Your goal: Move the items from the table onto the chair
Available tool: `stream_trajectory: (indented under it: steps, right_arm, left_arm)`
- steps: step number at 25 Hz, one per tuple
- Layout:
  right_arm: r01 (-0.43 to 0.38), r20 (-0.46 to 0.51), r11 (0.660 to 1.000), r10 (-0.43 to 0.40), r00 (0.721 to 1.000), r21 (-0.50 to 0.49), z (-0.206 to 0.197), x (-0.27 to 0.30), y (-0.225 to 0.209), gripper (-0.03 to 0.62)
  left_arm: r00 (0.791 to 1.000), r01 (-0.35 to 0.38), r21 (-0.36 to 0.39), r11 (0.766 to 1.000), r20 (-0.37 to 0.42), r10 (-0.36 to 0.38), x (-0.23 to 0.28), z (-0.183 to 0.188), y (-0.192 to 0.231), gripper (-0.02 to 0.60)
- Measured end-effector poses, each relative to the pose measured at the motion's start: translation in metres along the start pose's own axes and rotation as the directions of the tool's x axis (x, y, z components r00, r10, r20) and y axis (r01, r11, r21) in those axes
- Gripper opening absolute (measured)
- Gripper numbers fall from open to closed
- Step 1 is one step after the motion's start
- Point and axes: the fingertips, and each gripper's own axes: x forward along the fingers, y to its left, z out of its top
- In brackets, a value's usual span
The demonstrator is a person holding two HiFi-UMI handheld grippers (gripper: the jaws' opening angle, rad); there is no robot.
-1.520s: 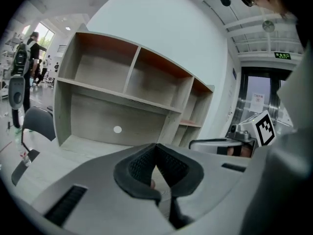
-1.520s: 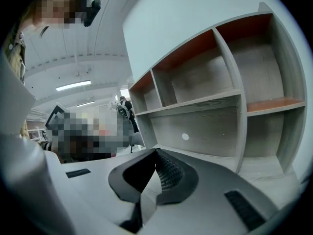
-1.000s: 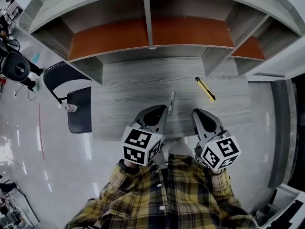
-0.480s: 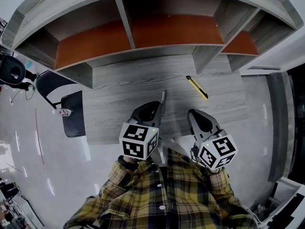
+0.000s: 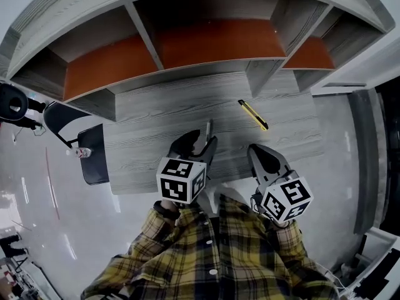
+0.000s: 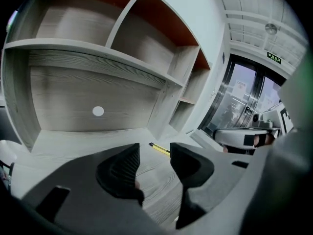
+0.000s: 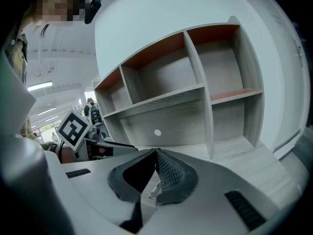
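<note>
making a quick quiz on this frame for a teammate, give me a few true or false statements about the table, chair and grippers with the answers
1. A yellow knife lies on the table. True.
2. The right gripper has its jaws wide apart. False: they are together, with nothing held.
3. The chair stands at the table's left end in the head view. True.
4. The left gripper grips the yellow knife. False: its jaws are opening with nothing pressed between them, and the knife lies apart, farther along the table.
5. The shelf above the table is packed with boxes. False: no boxes show in it.
</note>
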Motion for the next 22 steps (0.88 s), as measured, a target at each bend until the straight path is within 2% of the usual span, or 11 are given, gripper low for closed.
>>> stream_trajectory:
  steps: [4, 9, 17, 22]
  right_arm:
    - [0.017, -0.007, 1.0, -0.017, 1.0, 0.026, -0.007, 0.0, -0.011, 0.018]
    - [0.026, -0.027, 0.998, -0.024, 0.999, 0.061, -0.023, 0.003, -0.02, 0.018]
    - [0.025, -0.044, 0.991, -0.019, 0.999, 0.13, -0.048, 0.004, -0.027, 0.018]
    - [0.043, -0.052, 0.985, -0.035, 0.998, 0.165, -0.059, -0.002, -0.038, 0.018]
  left_arm:
    - [0.997, -0.036, -0.027, 0.999, -0.065, 0.034, 0.024, -0.02, 0.014, 0.186]
    - [0.984, -0.094, -0.052, 0.994, -0.157, 0.084, 0.056, -0.054, 0.033, 0.186]
    - [0.936, -0.183, -0.062, 0.981, -0.315, 0.154, 0.094, -0.124, 0.058, 0.186]
    - [0.91, -0.208, -0.042, 0.977, -0.374, 0.178, 0.104, -0.148, 0.063, 0.185]
